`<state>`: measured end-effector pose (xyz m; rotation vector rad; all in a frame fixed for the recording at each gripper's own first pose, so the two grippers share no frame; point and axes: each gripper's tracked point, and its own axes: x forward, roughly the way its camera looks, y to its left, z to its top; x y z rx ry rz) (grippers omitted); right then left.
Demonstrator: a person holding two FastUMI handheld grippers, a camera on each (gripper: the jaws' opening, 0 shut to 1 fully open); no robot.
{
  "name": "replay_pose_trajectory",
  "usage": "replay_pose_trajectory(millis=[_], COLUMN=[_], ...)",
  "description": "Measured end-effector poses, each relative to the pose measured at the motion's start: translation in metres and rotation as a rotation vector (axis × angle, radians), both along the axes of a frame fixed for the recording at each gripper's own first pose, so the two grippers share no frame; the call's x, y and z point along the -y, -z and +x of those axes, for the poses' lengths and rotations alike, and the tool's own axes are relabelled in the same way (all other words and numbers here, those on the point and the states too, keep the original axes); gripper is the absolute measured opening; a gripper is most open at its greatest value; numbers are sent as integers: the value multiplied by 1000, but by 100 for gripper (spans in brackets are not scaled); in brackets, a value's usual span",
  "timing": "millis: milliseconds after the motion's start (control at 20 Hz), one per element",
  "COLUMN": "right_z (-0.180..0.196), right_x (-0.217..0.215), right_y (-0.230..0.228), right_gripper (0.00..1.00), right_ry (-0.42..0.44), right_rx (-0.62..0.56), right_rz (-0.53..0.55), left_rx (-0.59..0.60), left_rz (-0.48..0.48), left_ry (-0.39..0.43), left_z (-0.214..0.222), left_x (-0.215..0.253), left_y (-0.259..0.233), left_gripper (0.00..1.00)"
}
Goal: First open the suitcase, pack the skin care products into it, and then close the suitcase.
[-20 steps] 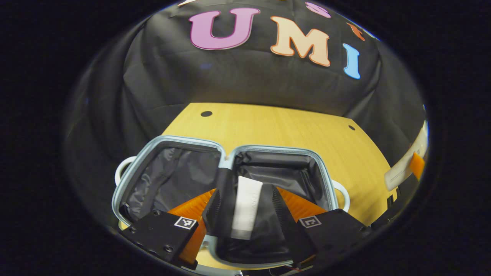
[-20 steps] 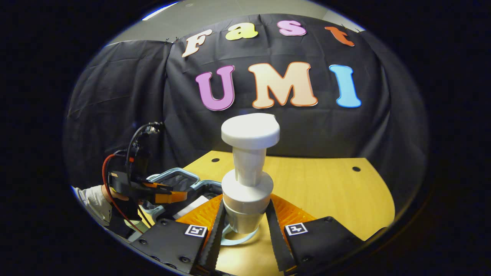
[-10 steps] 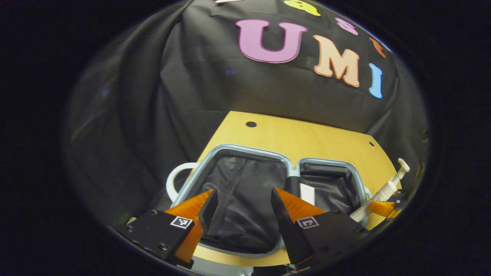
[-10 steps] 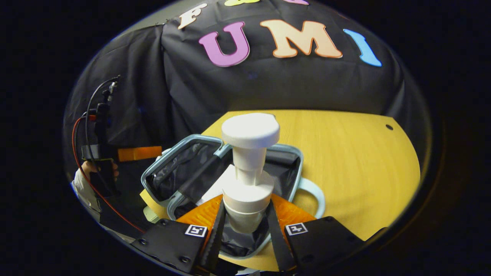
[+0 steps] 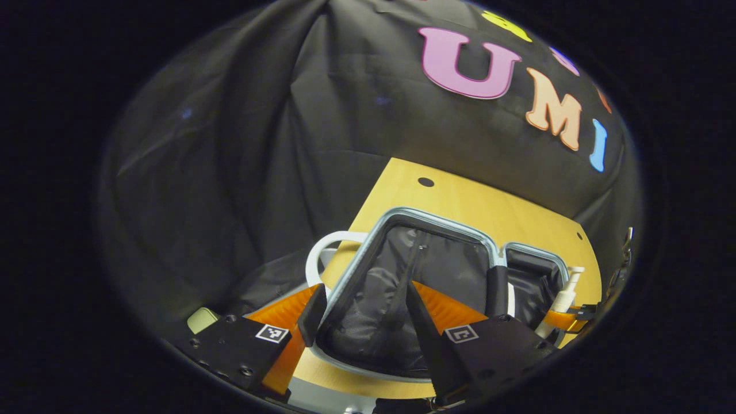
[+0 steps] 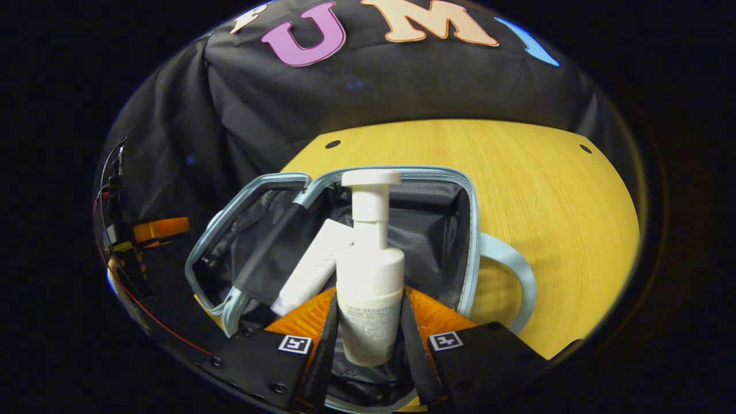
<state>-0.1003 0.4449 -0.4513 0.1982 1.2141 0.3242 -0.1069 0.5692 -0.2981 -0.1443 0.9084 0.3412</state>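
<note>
While my right tongs [image 6: 368, 339] pinch the pump bottle [image 6: 369, 287] upright over the open suitcase [image 6: 471, 230], a white tube [image 6: 313, 267] lies slanted on the black lining just beside it at 10 o'clock. My left tongs [image 5: 361, 313] are spread with nothing between them, hanging over the case's other half. Past the case, at 12 o'clock, the bench [image 6: 535, 172] runs back to the black cloth. In the left gripper view the bottle shows at 3 o'clock.
</note>
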Motion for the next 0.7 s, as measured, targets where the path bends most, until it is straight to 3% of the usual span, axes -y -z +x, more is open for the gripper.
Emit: replay_pose_trajectory(millis=[400, 500, 700], right_z=[13, 16, 19], right_x=[-2, -7, -10], right_y=[17, 14, -5], right_gripper=[58, 63, 85], right_ry=[22, 45, 91], right_rx=[-5, -10, 5], right_rz=[-105, -84, -47], left_rx=[-60, -81, -152], left_rz=[39, 43, 31], left_ry=[-42, -44, -50], left_z=[13, 16, 19], left_x=[-62, -71, -90], left_y=[26, 36, 62], left_gripper=[83, 83, 83])
